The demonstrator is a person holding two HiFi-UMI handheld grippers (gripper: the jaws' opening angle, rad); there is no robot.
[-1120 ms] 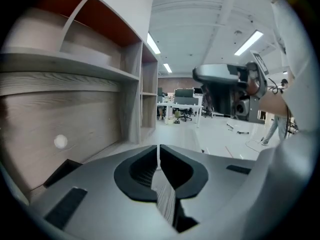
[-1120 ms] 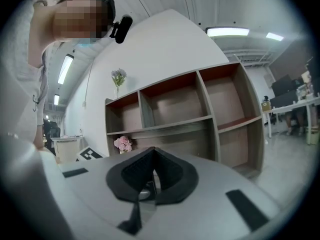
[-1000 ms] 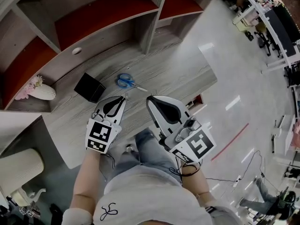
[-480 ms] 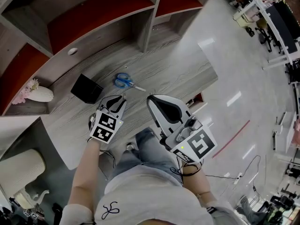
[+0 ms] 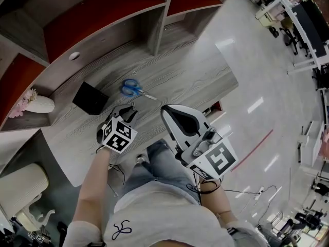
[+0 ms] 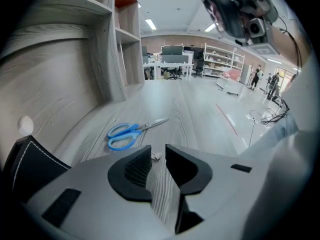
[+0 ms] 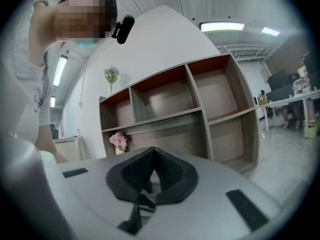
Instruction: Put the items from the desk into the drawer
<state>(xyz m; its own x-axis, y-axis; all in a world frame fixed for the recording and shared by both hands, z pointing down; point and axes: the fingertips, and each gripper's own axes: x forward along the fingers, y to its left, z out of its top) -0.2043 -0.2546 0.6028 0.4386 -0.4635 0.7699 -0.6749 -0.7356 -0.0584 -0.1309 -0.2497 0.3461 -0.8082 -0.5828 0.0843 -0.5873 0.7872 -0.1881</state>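
Blue-handled scissors (image 5: 132, 89) (image 6: 131, 131) lie on the grey wooden desk (image 5: 195, 81), blades pointing right. A black box (image 5: 90, 98) (image 6: 30, 156) sits to their left. My left gripper (image 5: 131, 108) (image 6: 158, 156) hovers low over the desk just short of the scissors, its jaws a narrow gap apart. A small white object (image 6: 156, 157) lies on the desk in line with that gap. My right gripper (image 5: 165, 109) (image 7: 150, 154) is held above the desk's front edge, shut and empty, aimed at the shelves.
A shelf unit (image 5: 103, 14) (image 7: 200, 109) with red-backed compartments rises behind the desk. A white vase with pink flowers (image 5: 36, 103) (image 7: 119, 140) stands at the far left. Open office floor (image 5: 267, 86) lies right of the desk, and a pale chair (image 5: 20, 184) stands lower left.
My left gripper has moved forward over the desk toward the scissors and tipped downward. The right gripper has stayed where it was.
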